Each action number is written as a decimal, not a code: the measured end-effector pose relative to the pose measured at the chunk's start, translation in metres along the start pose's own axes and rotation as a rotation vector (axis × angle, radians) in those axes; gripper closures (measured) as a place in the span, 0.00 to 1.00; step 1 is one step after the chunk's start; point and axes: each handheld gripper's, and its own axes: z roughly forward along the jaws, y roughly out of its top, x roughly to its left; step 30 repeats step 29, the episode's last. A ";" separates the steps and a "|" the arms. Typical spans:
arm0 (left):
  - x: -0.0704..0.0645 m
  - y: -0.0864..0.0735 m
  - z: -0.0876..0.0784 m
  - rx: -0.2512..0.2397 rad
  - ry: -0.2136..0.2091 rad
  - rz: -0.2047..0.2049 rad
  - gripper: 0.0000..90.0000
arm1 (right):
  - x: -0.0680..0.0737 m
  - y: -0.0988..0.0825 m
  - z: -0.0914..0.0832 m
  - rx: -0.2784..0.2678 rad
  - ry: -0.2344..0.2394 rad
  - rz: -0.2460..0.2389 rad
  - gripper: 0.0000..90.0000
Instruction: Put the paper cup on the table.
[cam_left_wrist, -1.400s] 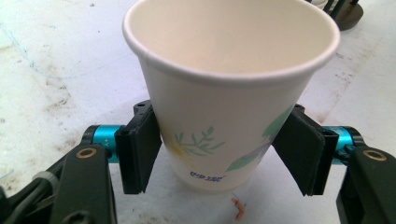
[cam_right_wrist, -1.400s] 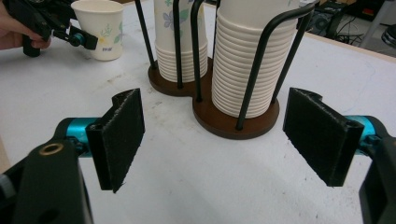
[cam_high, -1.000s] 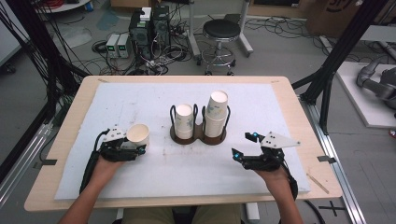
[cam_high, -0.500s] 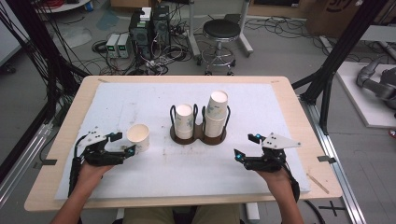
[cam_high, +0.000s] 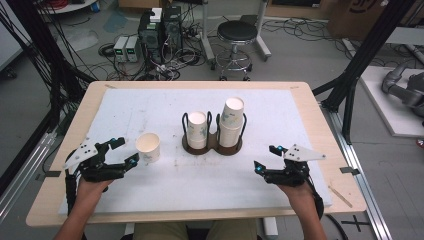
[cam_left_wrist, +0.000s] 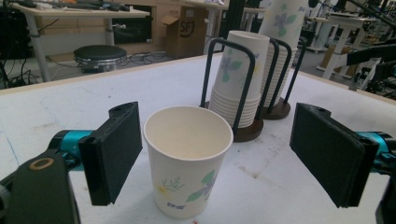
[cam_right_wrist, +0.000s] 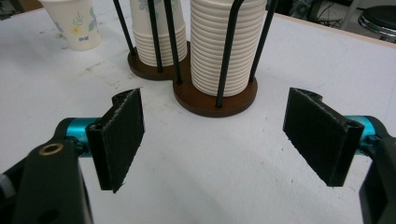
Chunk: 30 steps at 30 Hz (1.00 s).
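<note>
I find the left gripper (cam_high: 127, 152) with its jaws spread wide; they have just been opening, and the single paper cup (cam_high: 148, 147) now stands free between them in the left gripper view, upright on the white table cover (cam_high: 150, 110). In that view the cup (cam_left_wrist: 187, 163) sits close to my left-hand finger (cam_left_wrist: 114, 151), a sliver of gap showing, and well apart from the right-hand finger (cam_left_wrist: 331, 151). Neither pad presses on it. From the high view the cup stands just ahead of the fingertips, mouth up, apparently empty.

Beyond the cup, past the fingertips, I note the cup holder (cam_high: 212, 145), a dark wooden base with black wire hoops, carrying two stacks of cups: the shorter stack (cam_high: 197, 129) nearer the left gripper, the taller stack (cam_high: 232, 121) farther over.

The right gripper (cam_high: 266, 158) rests low over the cover with its jaws also wide apart and nothing between them. In the right gripper view the taller stack (cam_right_wrist: 222, 46) stands straight ahead of the fingers, beyond their tips, and the loose cup (cam_right_wrist: 74, 23) is far off past the left-hand finger (cam_right_wrist: 122, 135).
</note>
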 end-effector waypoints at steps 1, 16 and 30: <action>0.000 0.001 0.000 -0.007 -0.001 0.002 0.19 | 0.000 0.000 -0.001 0.000 -0.002 0.001 0.24; -0.002 0.001 -0.006 -0.014 -0.012 0.010 0.19 | 0.002 0.001 -0.005 -0.017 -0.012 0.017 0.24; 0.001 0.001 -0.002 -0.017 -0.007 0.010 0.19 | 0.000 -0.001 -0.005 -0.015 -0.010 0.019 0.24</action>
